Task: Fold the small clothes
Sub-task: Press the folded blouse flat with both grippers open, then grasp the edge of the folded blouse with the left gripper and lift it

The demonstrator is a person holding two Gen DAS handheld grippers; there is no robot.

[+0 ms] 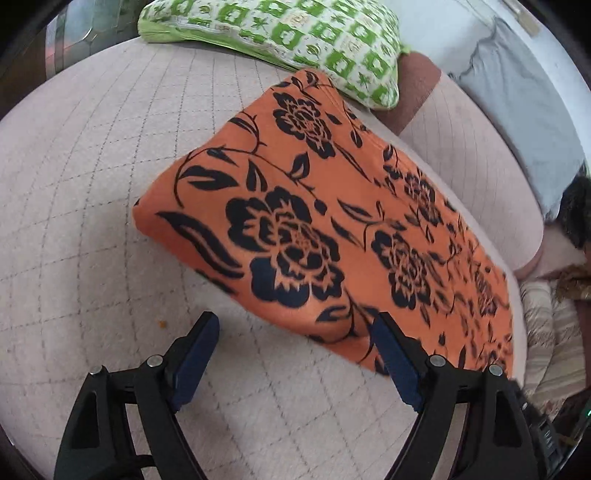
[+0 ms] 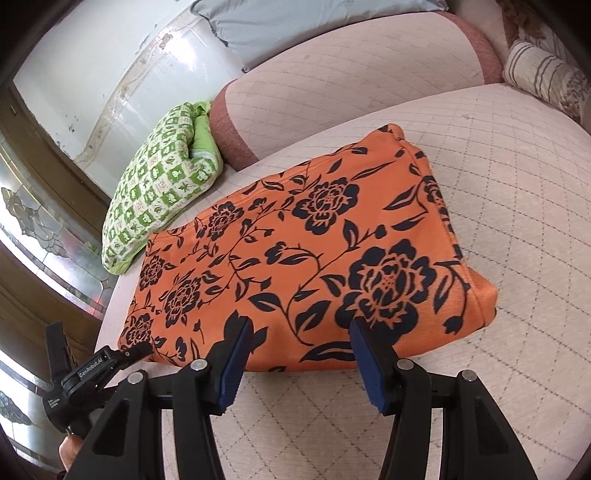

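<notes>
My left gripper (image 1: 295, 325) hangs with its blue-padded fingers (image 1: 195, 354) spread wide and nothing between them. Its right-hand pad overlaps the near edge of the orange floral cloth (image 1: 317, 236) in the left wrist view; whether it actually touches the fabric I cannot tell from here, since that edge is a little blurred. The other pad sits over bare quilted cushion (image 1: 92, 192).

My right gripper (image 2: 299, 325) is likewise wide apart and empty, both blue pads (image 2: 369, 362) poised at the near edge of the same cloth (image 2: 317, 258). At the lower left of the right wrist view I can see the left gripper's (image 2: 92, 373) black body, its tip at the cloth's near left corner.

The cloth is orange with black flowers and leaves, and it lies folded into a thick flat rectangle on the pale quilted seat of the sofa (image 2: 517, 229). In the right wrist view its right end shows a rounded, doubled-over edge with several layers stacked.

Just beyond the cloth's far left corner lies a green-and-white patterned pillow (image 2: 159, 177), its tip meeting or slightly overlapping the orange fabric in the left wrist view (image 1: 288, 40). Behind that rises the sofa's back cushion (image 2: 354, 62) with a reddish-brown trim, and a grey-blue pillow (image 2: 288, 22) rests above it. A striped cushion (image 2: 543, 74) sits at the far right end of the seat.
</notes>
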